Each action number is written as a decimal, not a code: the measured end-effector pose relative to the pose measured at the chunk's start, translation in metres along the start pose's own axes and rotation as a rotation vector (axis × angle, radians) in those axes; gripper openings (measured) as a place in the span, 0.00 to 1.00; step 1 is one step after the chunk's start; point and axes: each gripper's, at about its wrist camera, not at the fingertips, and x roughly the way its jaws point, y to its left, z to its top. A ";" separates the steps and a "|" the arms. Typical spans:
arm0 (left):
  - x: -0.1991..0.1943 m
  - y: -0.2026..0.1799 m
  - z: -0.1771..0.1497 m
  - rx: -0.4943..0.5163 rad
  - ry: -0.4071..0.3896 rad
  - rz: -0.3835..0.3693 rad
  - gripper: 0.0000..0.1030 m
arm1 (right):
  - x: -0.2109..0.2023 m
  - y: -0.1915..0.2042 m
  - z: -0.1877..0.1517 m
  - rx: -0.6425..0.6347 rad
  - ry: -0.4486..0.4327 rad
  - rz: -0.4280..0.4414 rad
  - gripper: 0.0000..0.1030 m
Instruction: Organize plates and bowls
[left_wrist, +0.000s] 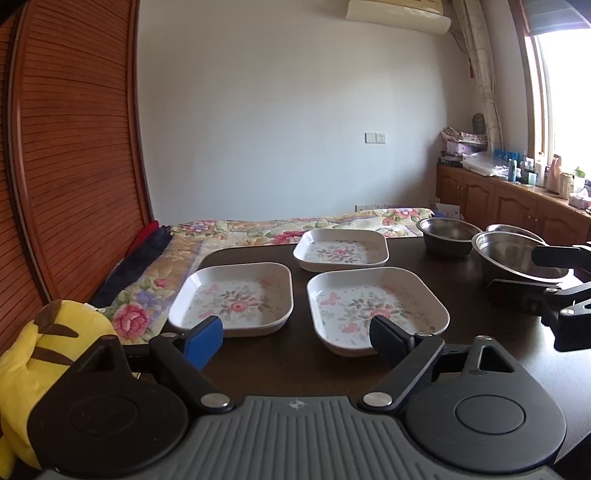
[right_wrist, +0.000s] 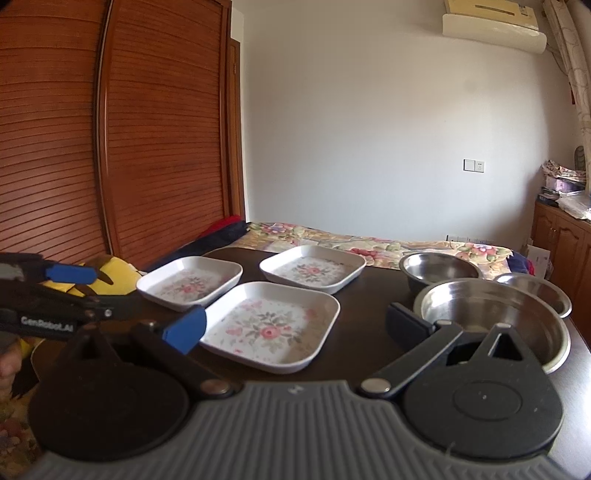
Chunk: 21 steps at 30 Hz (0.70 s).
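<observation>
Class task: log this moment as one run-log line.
left gripper: open, empty | right gripper: open, empty | square plates: three, unstacked | steel bowls: three, unstacked

Daylight entered from the window (left_wrist: 565, 103), which was blown out to white. The wall (left_wrist: 295, 110) was evenly and softly lit. The dark table (left_wrist: 295, 369) carried a faint sheen, and the steel bowls (right_wrist: 491, 314) showed soft reflections. Both fisheye views bowed the wardrobe doors (right_wrist: 110, 129) at the edges. Corners were vignetted black. Nearby grippers were slightly soft.
</observation>
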 end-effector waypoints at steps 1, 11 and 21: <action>0.005 -0.001 0.002 0.017 0.003 0.002 0.84 | 0.004 -0.001 0.001 0.001 0.006 0.008 0.95; 0.047 -0.002 0.014 0.025 0.055 -0.012 0.68 | 0.044 -0.005 0.009 -0.022 0.097 0.041 0.76; 0.086 -0.005 0.016 0.024 0.134 -0.051 0.26 | 0.085 -0.023 0.006 -0.008 0.230 0.060 0.45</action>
